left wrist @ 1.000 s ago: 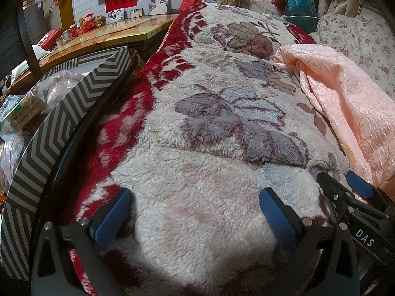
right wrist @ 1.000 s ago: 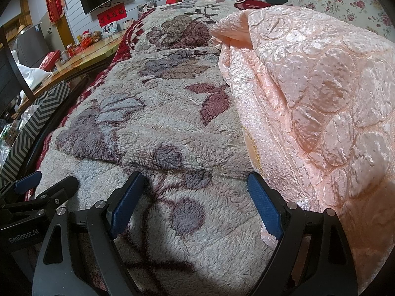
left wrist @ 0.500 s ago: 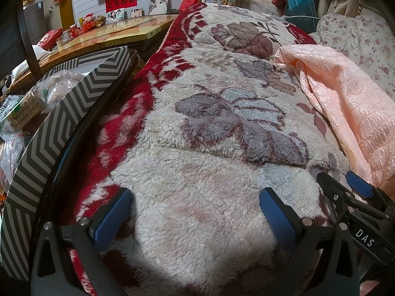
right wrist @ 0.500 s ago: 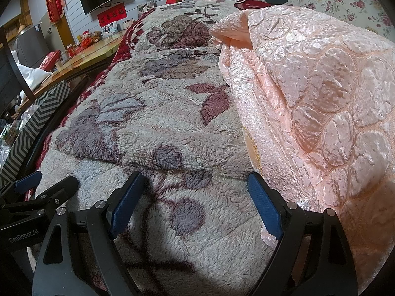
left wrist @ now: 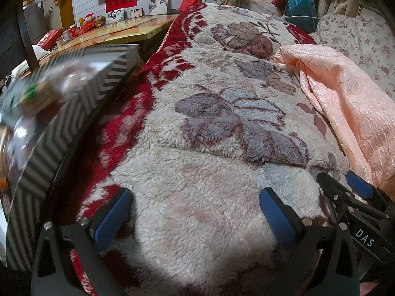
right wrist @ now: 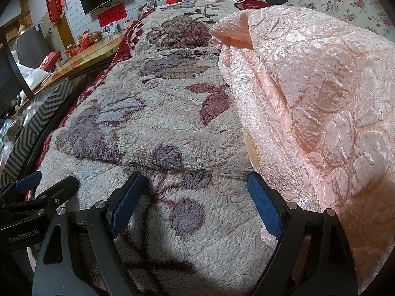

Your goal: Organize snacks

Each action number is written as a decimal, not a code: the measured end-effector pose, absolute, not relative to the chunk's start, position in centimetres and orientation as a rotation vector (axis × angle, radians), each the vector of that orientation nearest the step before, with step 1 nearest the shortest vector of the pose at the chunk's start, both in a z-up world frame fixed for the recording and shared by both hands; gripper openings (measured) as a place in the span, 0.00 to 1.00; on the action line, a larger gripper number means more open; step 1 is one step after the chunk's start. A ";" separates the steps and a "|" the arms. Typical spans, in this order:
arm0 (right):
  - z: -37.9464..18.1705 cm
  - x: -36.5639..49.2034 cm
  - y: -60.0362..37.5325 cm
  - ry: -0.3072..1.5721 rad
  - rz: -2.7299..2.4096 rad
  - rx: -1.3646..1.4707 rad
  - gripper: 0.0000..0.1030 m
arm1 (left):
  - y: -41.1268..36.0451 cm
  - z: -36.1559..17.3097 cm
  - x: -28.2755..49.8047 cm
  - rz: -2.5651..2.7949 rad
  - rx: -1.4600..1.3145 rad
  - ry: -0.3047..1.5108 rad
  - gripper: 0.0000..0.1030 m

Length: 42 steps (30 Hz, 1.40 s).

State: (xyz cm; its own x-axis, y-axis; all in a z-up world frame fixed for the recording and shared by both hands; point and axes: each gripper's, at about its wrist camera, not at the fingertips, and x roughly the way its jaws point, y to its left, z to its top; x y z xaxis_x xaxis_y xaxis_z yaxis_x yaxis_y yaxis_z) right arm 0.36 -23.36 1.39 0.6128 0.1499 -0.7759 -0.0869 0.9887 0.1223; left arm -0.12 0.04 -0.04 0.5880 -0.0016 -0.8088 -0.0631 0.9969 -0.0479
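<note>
Both the left gripper (left wrist: pixel 195 209) and right gripper (right wrist: pixel 195 194) hang over the fuzzy blanket (left wrist: pixel 222 128), jaws wide apart and empty. Left of the blanket's red edge, blurry snack bags (left wrist: pixel 37 91) fill the zigzag box (left wrist: pixel 98 86). One gripper reads "DAS", one "GenRobot.AI".

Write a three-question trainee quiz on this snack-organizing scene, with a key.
1. True or false: the left gripper is shut on a snack.
2. What lies right of the floral fleece blanket: A) peach quilted bedspread, B) a laptop, C) a green towel?
3. Fill in: the bagged snacks sit in a box patterned with grey and white ____.

Key: 1 false, both it and the right gripper are open and empty; 2 A; 3 chevrons.
</note>
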 end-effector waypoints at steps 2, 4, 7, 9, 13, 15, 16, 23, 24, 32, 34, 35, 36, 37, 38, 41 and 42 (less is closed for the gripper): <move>1.4 0.4 -23.4 0.901 0.137 0.075 0.84 | 0.0 0.0 -0.1 0.036 -0.074 0.942 1.00; 1.4 0.4 -23.4 0.901 0.137 0.075 0.84 | 0.0 0.0 -0.1 0.036 -0.074 0.942 1.00; 1.4 0.4 -23.4 0.901 0.137 0.075 0.84 | 0.0 -0.1 -0.2 0.036 -0.074 0.942 1.00; 1.4 0.4 -23.4 0.901 0.137 0.075 0.84 | 0.0 0.0 -0.1 0.036 -0.074 0.942 1.00; 1.4 0.4 -23.4 0.901 0.137 0.075 0.84 | 0.0 0.0 -0.1 0.036 -0.074 0.941 1.00; 1.4 0.4 -23.3 0.901 0.137 0.075 0.84 | 0.0 -0.1 -0.2 0.036 -0.074 0.941 1.00; 1.4 0.4 -23.3 0.901 0.137 0.075 0.84 | 0.0 0.0 -0.1 0.036 -0.074 0.942 1.00; 1.5 0.4 -23.3 0.901 0.137 0.075 0.84 | 0.0 -0.1 -0.1 0.036 -0.074 0.942 1.00; 1.5 0.4 -23.3 0.901 0.137 0.075 0.84 | 0.0 -0.1 -0.2 0.036 -0.074 0.942 1.00; 1.4 0.4 -23.3 0.901 0.136 0.075 0.84 | -0.1 0.5 -0.1 0.036 -0.074 0.942 1.00; 1.4 0.4 -23.3 0.901 0.136 0.074 0.84 | -0.2 0.4 -0.1 0.036 -0.074 0.942 1.00; 1.4 0.4 -23.3 0.901 0.137 0.075 0.84 | -0.2 0.4 -0.1 0.036 -0.074 0.942 1.00; 1.4 0.4 -23.3 0.901 0.137 0.075 0.84 | -0.2 0.4 -0.1 0.036 -0.074 0.942 1.00; 1.4 0.4 -23.3 0.901 0.136 0.075 0.84 | -0.2 0.4 -0.1 0.036 -0.074 0.942 1.00; 1.4 0.4 -23.3 0.901 0.137 0.075 0.84 | -0.2 0.4 -0.2 0.036 -0.074 0.942 1.00; 1.4 0.4 -23.3 0.901 0.137 0.076 0.84 | -0.2 0.2 -0.1 0.036 -0.074 0.942 1.00; 1.3 0.4 -23.3 0.902 0.137 0.076 0.84 | -0.2 0.2 -0.1 0.036 -0.074 0.942 1.00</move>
